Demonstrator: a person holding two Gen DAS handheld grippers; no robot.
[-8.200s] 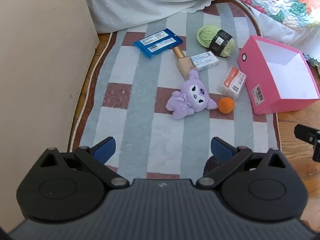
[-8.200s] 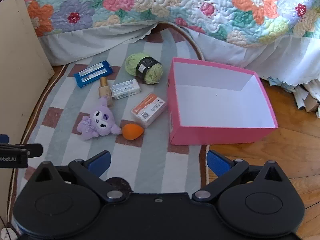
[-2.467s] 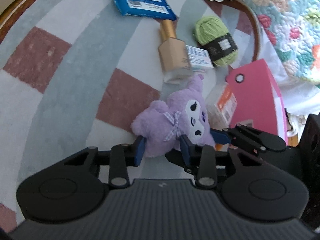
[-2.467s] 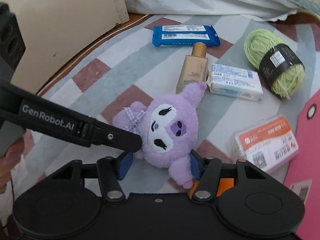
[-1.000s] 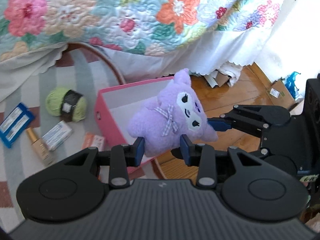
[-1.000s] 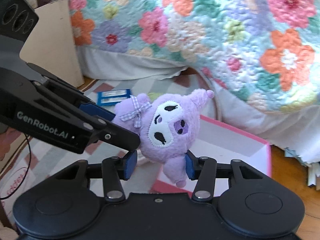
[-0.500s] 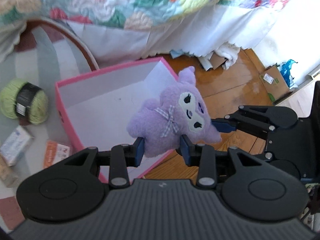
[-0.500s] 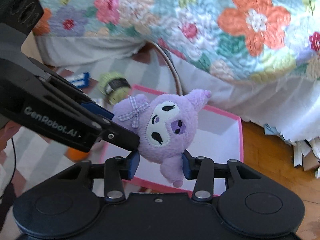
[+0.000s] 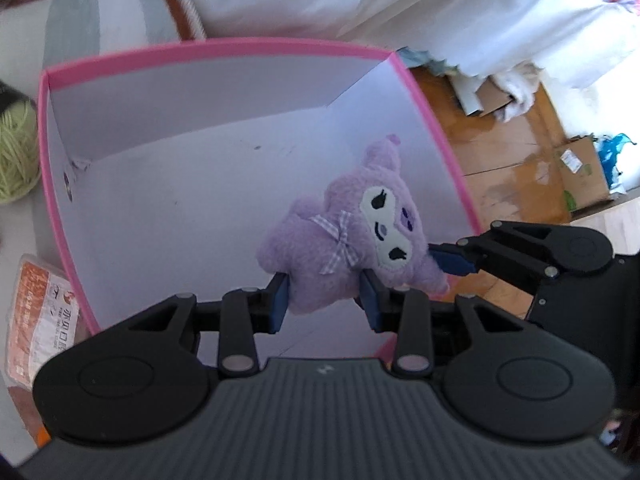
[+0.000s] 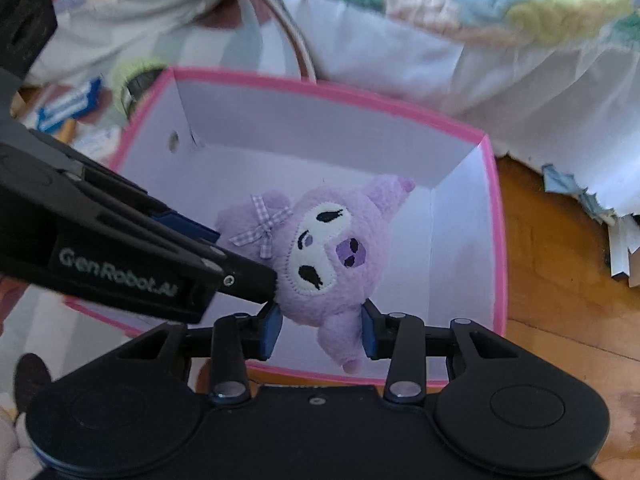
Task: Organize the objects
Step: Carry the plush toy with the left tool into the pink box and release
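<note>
Plush [image 9: 344,240] sits pinched between both pairs of our jaws: the left gripper [image 9: 325,298] clamps its body, and the right gripper [image 10: 318,330] has its jaws closing on the lower part of the head, pads pressing into the fur. Past the jaws, directly below the toy, lies the open pink box [image 9: 240,46], its white floor bare. We judge the first item nearly stowed but not yet let go. Outside the box, left of our jaws, yarn [image 9: 14,152] and an orange packet [image 9: 36,312] wait on the rug. The plush is lilac, fuzzy, with a gingham bow and a stitched white face.
</note>
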